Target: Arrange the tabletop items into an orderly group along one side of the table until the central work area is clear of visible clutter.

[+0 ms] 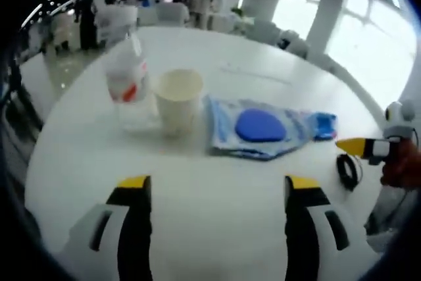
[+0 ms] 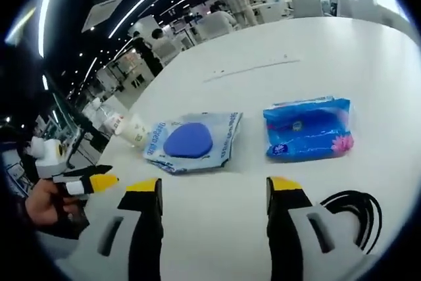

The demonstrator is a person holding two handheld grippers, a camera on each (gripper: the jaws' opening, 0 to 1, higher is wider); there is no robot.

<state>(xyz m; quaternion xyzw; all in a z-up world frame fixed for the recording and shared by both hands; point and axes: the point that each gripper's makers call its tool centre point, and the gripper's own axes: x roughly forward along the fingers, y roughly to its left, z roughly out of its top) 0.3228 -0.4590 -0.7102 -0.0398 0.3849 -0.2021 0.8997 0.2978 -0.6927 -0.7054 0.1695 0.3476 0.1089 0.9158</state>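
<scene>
A: Start close in. What are the fingers doing?

B: Both pairs stand wide with nothing between them. The left gripper (image 1: 218, 192) hovers over bare table (image 1: 217, 241); the right gripper (image 2: 214, 195) does too, with a coiled black cable (image 2: 355, 212) just beside its right finger.

A: And past the fingers?

B: From the right gripper, the wipes pack with the blue lid (image 2: 191, 141) lies straight ahead and slightly left, near the fingertips, its long side running across the view. The blue tissue pack (image 2: 308, 129) lies ahead and to the right, apart from the wipes.

A: From the left side?

B: The paper cup (image 1: 177, 100) stands upright ahead, left of centre, with the clear bottle (image 1: 128, 80) just beside it, farther left. The wipes pack (image 1: 260, 126) sits right of the cup.

A: Which hand takes what?

B: I'd judge the right is nearer the tissue pack and cable, the left nearer the cup and bottle. The packs look flat, so the fingers would need to meet an edge.
</scene>
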